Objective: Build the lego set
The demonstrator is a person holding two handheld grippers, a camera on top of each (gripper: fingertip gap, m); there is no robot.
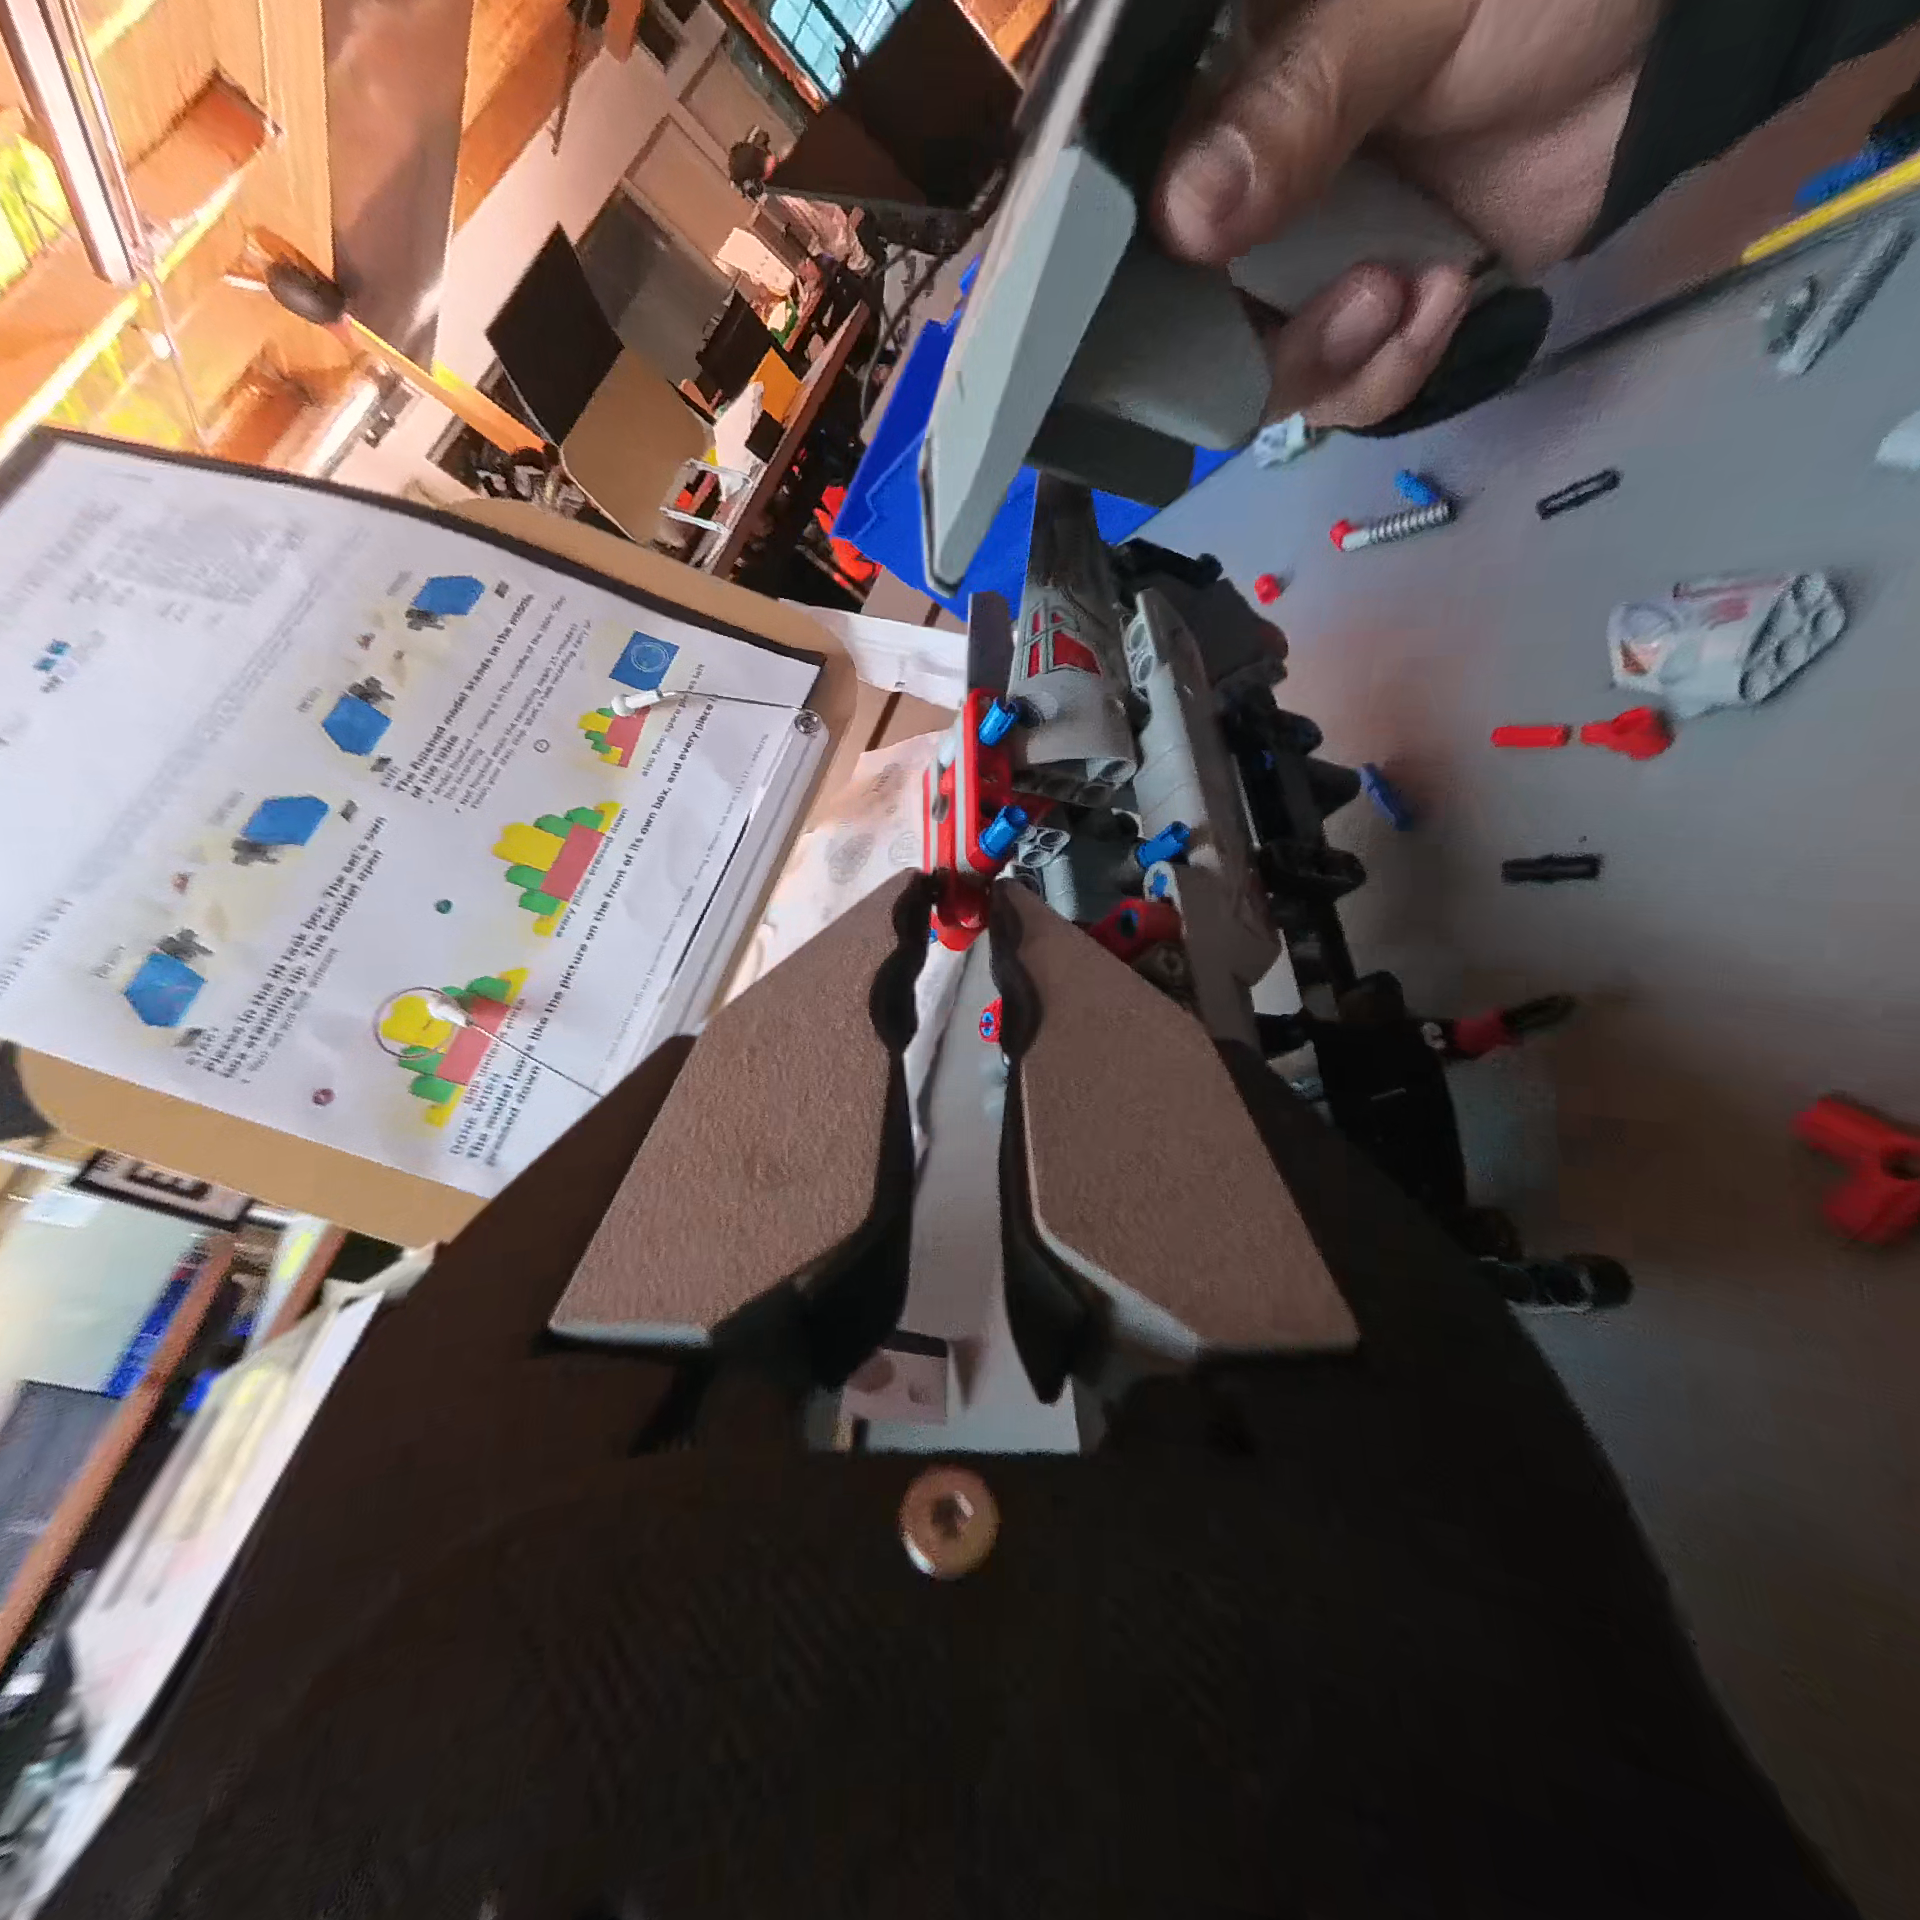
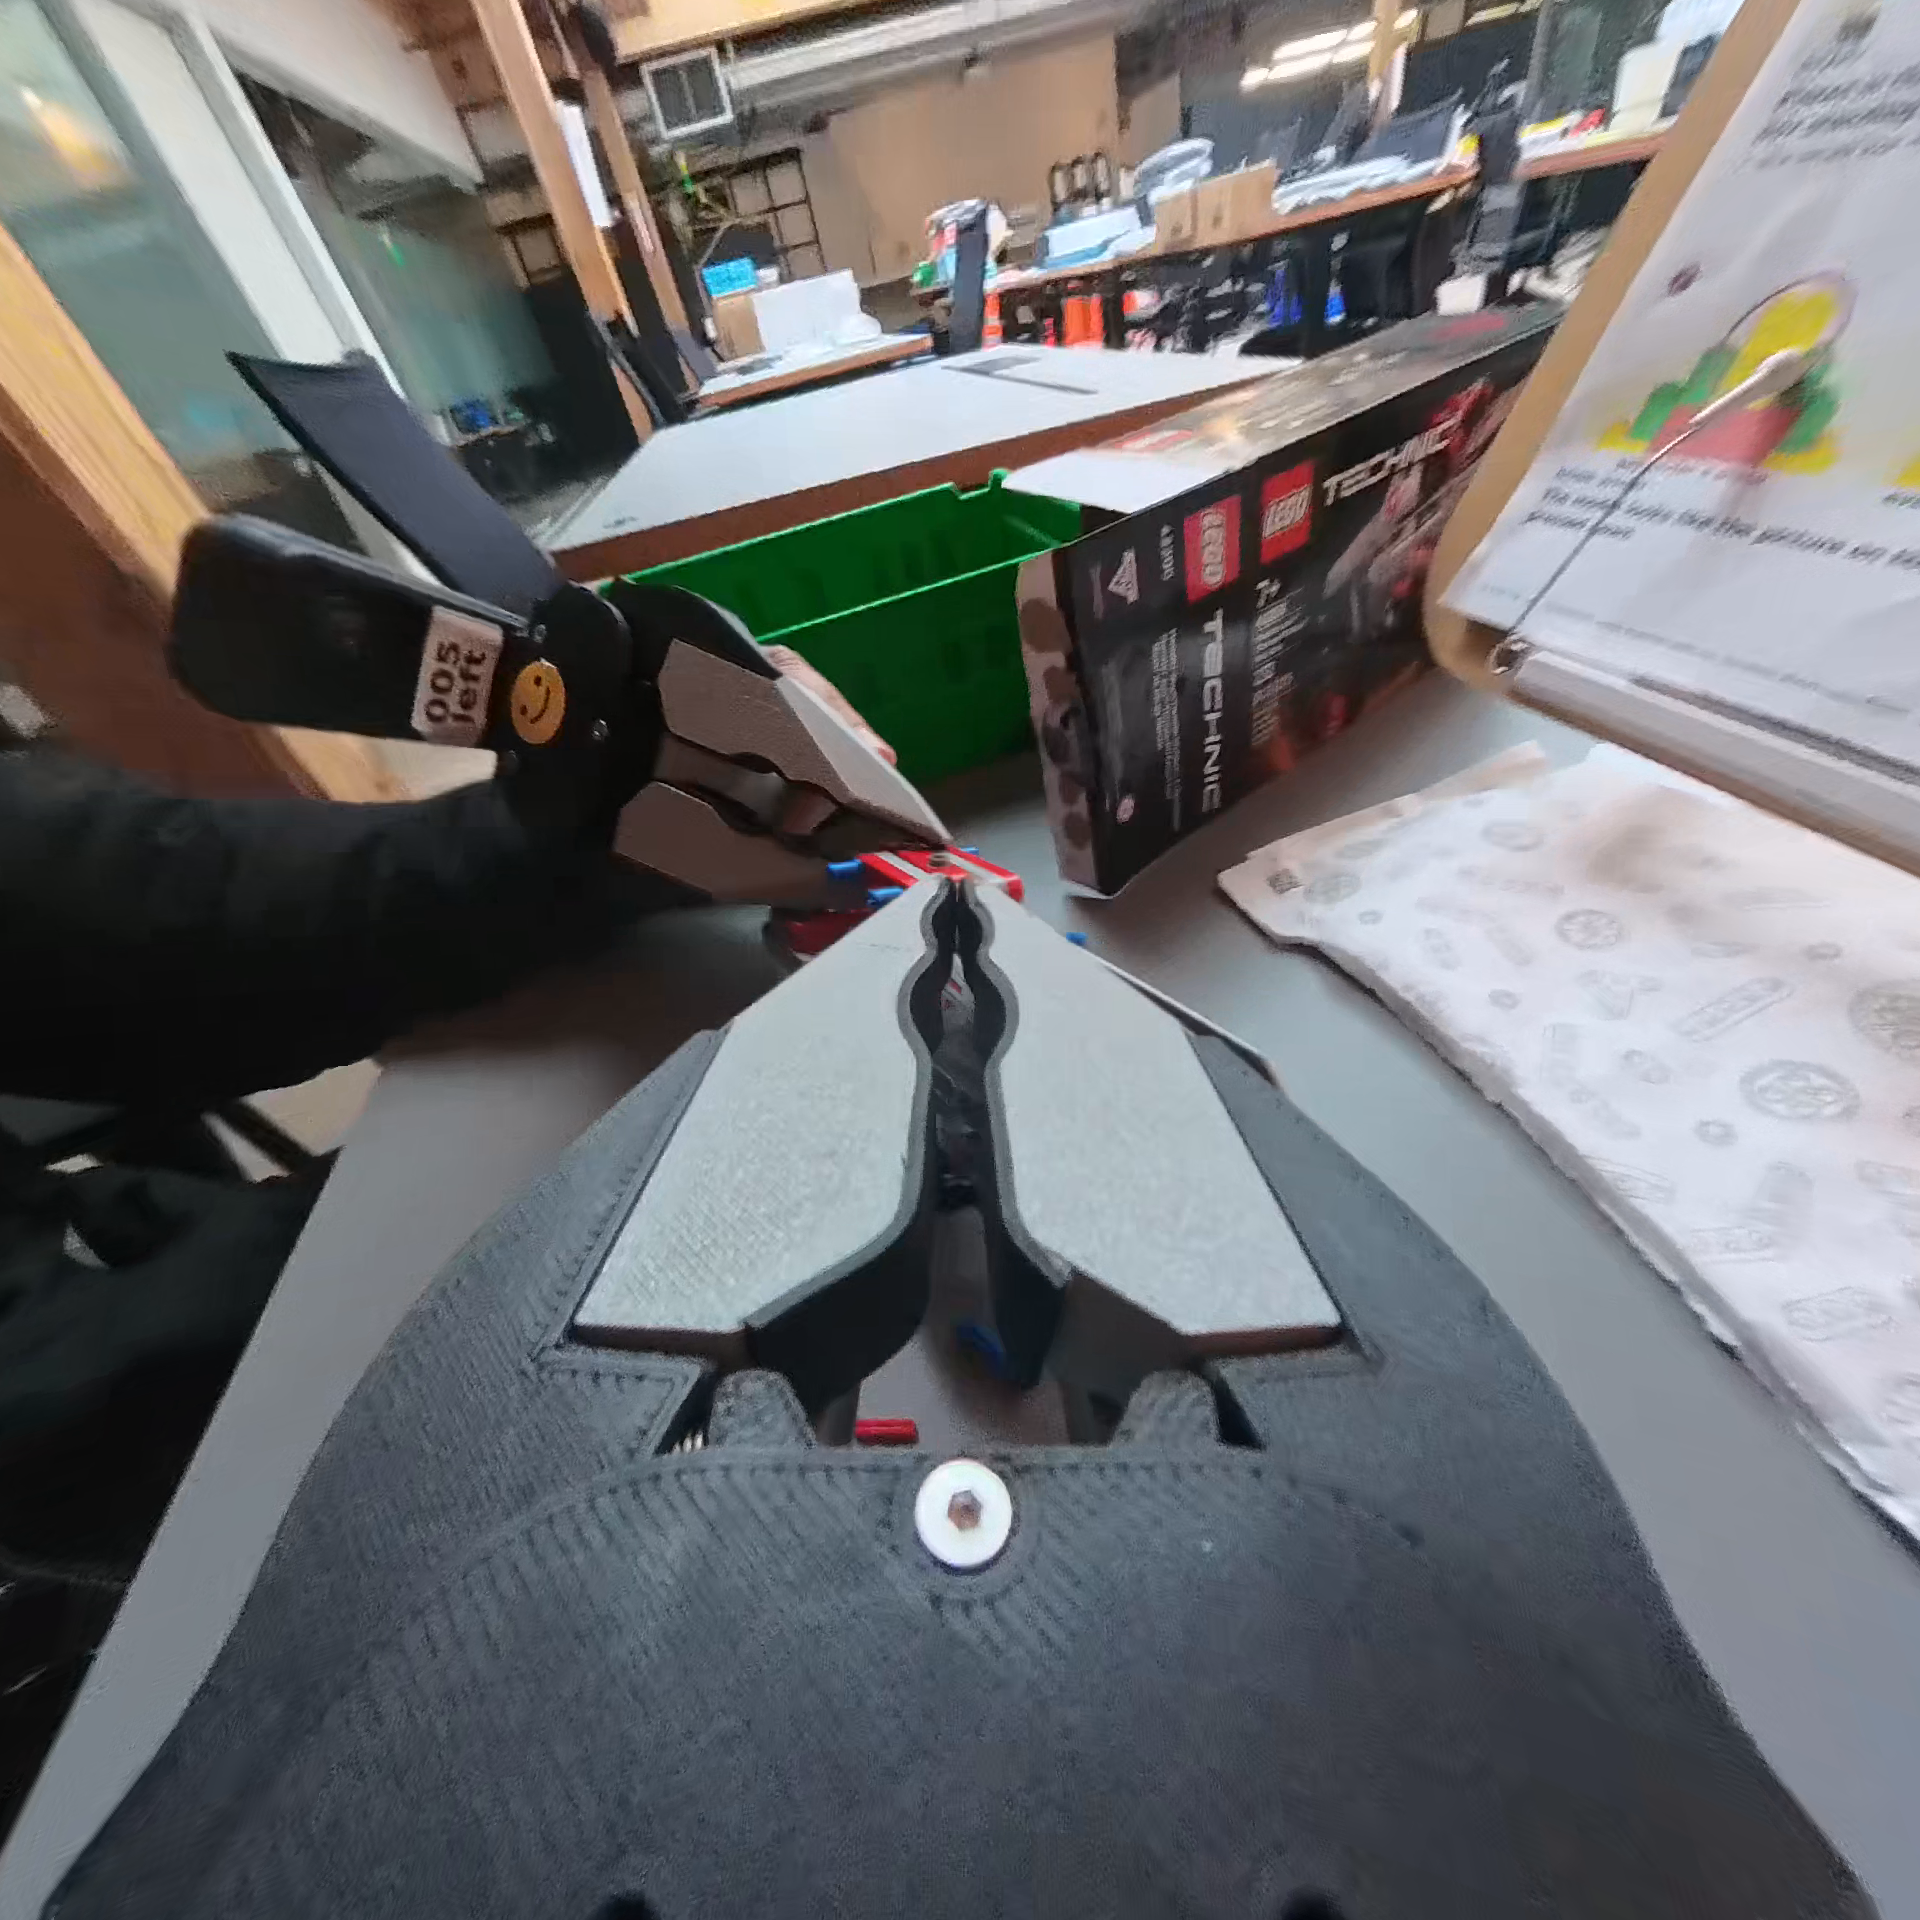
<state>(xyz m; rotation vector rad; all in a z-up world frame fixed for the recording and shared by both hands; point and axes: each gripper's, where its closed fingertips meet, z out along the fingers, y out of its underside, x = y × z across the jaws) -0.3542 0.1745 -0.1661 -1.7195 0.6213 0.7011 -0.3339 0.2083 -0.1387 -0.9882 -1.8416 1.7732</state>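
The part-built lego model [image 1: 1101, 769] of grey, black and red parts with blue pins lies on the grey table [image 1: 1662, 1039]. My left gripper [image 1: 956, 902] is shut on a red piece at the model's near end. The right gripper comes in from above, held by a hand [image 1: 1382, 156]. In the right wrist view my right gripper [image 2: 952, 889] is shut at the model's red and white beam [image 2: 920, 865]. The left gripper [image 2: 930, 831] meets it there from the left. Most of the model is hidden under my right fingers [image 2: 790, 1143].
Loose red pieces [image 1: 1860, 1174], black pins [image 1: 1550, 868], a spring part [image 1: 1392, 525] and a small parts bag [image 1: 1725, 639] lie around the model. A clipboard with an instruction sheet [image 1: 364, 810], the set's box [image 2: 1247, 644], a green bin [image 2: 883, 623] and a paper bag [image 2: 1610, 1039] stand behind. The left gripper's tips are roughly 5 centimetres from the right gripper's.
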